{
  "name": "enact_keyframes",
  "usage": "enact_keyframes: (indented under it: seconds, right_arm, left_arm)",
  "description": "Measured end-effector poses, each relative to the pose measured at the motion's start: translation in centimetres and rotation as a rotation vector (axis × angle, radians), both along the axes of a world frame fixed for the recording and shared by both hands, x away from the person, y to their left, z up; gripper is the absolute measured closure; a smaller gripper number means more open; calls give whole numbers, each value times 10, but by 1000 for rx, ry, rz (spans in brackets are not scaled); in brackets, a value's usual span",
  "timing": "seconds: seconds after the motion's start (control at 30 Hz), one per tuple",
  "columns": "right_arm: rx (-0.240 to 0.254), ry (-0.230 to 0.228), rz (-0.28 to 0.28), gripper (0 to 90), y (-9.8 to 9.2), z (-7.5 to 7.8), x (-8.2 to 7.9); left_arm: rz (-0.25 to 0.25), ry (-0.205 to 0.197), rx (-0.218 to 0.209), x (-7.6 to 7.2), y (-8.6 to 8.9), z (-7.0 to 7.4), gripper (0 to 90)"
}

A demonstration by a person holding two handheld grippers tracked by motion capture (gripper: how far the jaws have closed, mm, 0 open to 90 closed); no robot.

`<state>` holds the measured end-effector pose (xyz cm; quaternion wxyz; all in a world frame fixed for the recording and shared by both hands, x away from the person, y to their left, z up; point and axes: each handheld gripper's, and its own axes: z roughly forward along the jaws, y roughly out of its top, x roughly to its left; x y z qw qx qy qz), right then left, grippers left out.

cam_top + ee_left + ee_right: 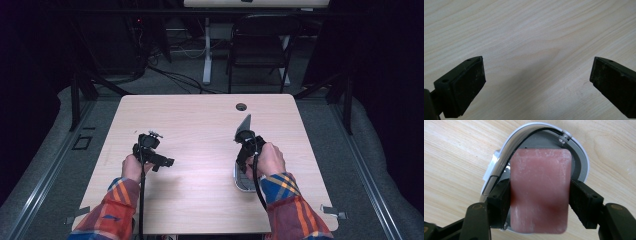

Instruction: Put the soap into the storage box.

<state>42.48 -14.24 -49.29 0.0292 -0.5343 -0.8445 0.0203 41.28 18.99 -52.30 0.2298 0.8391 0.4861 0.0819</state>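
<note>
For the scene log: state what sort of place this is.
Probably a lab or recording room set up for data capture: a bare wooden table with a cable hole, dark curtains around it, floor cables and a folding chair behind.

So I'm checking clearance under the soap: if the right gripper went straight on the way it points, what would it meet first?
Most likely the open soap dish. The right gripper has its jaws shut on the pink soap bar, aimed down over the dish's grey inside. The gap between them is hard to judge.
</note>
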Motion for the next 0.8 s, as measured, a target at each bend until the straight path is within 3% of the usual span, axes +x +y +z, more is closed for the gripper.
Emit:
enact_keyframes:
  seconds: [0.03, 0.07, 0.13, 0.23, 0.37, 0.43, 0.57, 0.7, 0.8]
  right_arm:
    - [-6, 23, 16, 360, -1, 2, -1]
    - [19, 12, 3, 357, -1, 1, -3]
    - [21, 26, 7, 354, -1, 2, -3]
    - [43, 11, 12, 350, -4, 5, -5]
    - [69, -23, 3, 346, -9, 9, -7]
    - [61, -26, 23, 329, -13, 14, -7]
    - [86, -76, 27, 298, -19, 20, -11]
    - [87, -89, 79, 256, -28, 29, -12]
    - [115, -131, 72, 212, -33, 32, -17]
  left_arm:
    - [0, 0, -1, 0, 0, 0, 0]
    - [0, -2, 0, 0, 0, 0, 0]
    - [2, -4, 2, 0, -1, 0, 0]
    - [-1, 1, 1, 0, 0, 0, 0]
    - [-2, 1, 0, 0, 0, 0, 0]
    - [-1, 0, -1, 0, 0, 0, 0]
    - [-1, -1, -2, 0, 0, 0, 0]
    - [-1, -1, -2, 0, 0, 0, 0]
    - [0, -4, -4, 0, 0, 0, 0]
